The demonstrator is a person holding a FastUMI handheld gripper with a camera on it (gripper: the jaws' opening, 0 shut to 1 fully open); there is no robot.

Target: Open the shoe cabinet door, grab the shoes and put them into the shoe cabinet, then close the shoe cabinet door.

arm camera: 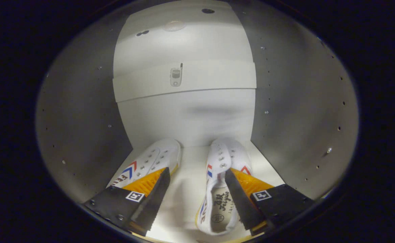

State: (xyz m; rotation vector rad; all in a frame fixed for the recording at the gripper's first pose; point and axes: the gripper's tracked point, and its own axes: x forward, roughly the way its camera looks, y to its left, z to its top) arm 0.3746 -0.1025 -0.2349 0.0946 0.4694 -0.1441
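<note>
I am looking into the shoe cabinet (187,121), whose white back panel lies beyond the fingers. Two white canvas shoes with red and blue chevrons stand on its bottom board (185,192), toes toward the back. The left shoe (157,158) sits partly behind my left finger. The right shoe (222,158) stretches from the back toward me, its heel opening right beside my right finger (239,199). My gripper (196,169) is open, fingers spread wide, with bare board between them and neither pad pressing on a shoe.
A white shelf (184,84) crosses the cabinet above the shoes. Grey side walls (82,121) with rows of peg holes close in on both sides. A bare strip of board runs between the two shoes.
</note>
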